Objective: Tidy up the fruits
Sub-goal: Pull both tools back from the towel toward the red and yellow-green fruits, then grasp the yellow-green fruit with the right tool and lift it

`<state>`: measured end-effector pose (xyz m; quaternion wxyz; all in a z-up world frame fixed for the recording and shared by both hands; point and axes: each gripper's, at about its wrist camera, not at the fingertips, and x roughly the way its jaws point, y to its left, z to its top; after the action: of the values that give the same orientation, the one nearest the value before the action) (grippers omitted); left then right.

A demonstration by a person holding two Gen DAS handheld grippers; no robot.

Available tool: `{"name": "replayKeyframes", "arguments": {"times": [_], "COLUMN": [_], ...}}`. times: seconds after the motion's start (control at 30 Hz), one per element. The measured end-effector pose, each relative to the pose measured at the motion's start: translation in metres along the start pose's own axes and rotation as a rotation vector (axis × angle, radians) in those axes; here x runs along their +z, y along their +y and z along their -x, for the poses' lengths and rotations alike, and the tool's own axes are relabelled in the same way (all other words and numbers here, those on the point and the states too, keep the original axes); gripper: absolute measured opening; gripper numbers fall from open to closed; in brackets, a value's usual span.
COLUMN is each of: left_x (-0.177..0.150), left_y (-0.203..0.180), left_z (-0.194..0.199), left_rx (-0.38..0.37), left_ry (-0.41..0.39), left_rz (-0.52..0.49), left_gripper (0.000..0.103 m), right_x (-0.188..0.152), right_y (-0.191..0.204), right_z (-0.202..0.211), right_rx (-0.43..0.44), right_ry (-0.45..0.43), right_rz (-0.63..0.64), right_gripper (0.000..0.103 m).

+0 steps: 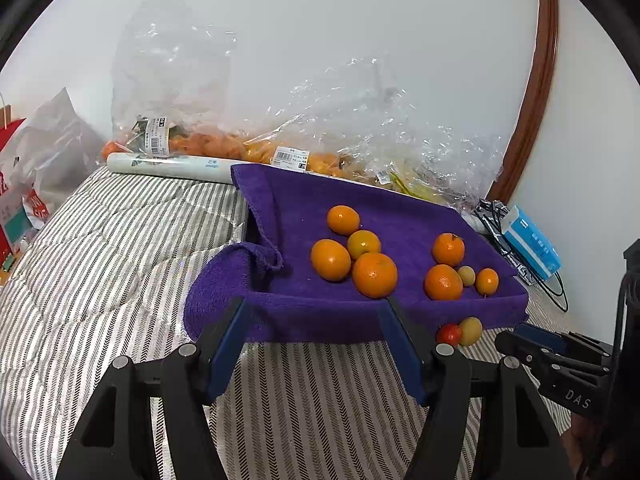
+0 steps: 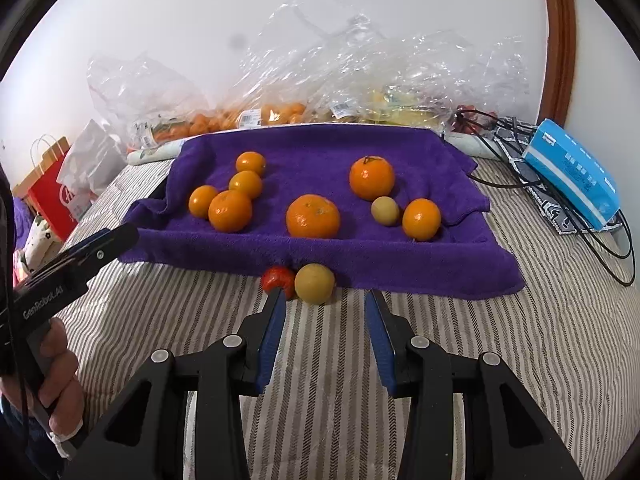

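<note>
A purple towel [image 1: 400, 208] [image 2: 320, 148] lies on a striped bed. Several oranges [image 1: 375, 275] [image 2: 313, 216] and one small yellowish fruit [image 1: 466, 275] [image 2: 385, 210] rest on it. A small red fruit [image 1: 448, 334] [image 2: 276, 276] and a yellow fruit [image 1: 471, 331] [image 2: 315, 283] sit side by side on the bedcover, against the towel's front edge. My right gripper [image 2: 325, 294] [image 1: 520, 336] is open just short of the yellow fruit. Its left fingertip overlaps the red fruit. My left gripper [image 1: 315, 302] [image 2: 100, 248] stands open and empty before the towel's front edge.
Clear plastic bags of oranges [image 1: 200, 144] [image 2: 280, 114] are heaped along the white wall. A white roll [image 1: 168, 166] lies behind the towel. At the right are a blue box [image 1: 530, 240] [image 2: 576, 176] and black cables [image 2: 560, 200]. A red paper bag [image 2: 52, 184] stands left.
</note>
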<state>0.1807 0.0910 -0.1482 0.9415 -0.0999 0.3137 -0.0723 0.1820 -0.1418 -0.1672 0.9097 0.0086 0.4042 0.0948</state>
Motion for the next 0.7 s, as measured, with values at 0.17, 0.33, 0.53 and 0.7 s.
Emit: {"name": "replayKeyframes", "arguments": {"times": [0.17, 0.33, 0.53, 0.7], "left_x": [0.0, 0.0, -0.001, -0.002], "left_y": [0.0, -0.001, -0.005, -0.01], "left_z": [0.0, -0.002, -0.003, -0.001], "left_rx": [0.001, 0.001, -0.002, -0.005], "left_ry": [0.0, 0.012, 0.014, 0.01], "left_rz": [0.001, -0.003, -0.019, -0.042], "left_gripper": [0.065, 0.065, 0.065, 0.065], "right_x": [0.004, 0.007, 0.009, 0.01], "right_y": [0.0, 0.001, 0.002, 0.002], "right_z": [-0.009, -0.019, -0.029, -0.038], "right_rx": [0.012, 0.016, 0.012, 0.002], "right_ry": [0.019, 0.032, 0.044, 0.059], "right_rz": [0.008, 0.008, 0.017, 0.019], "right_gripper": [0.042, 0.042, 0.042, 0.042]}}
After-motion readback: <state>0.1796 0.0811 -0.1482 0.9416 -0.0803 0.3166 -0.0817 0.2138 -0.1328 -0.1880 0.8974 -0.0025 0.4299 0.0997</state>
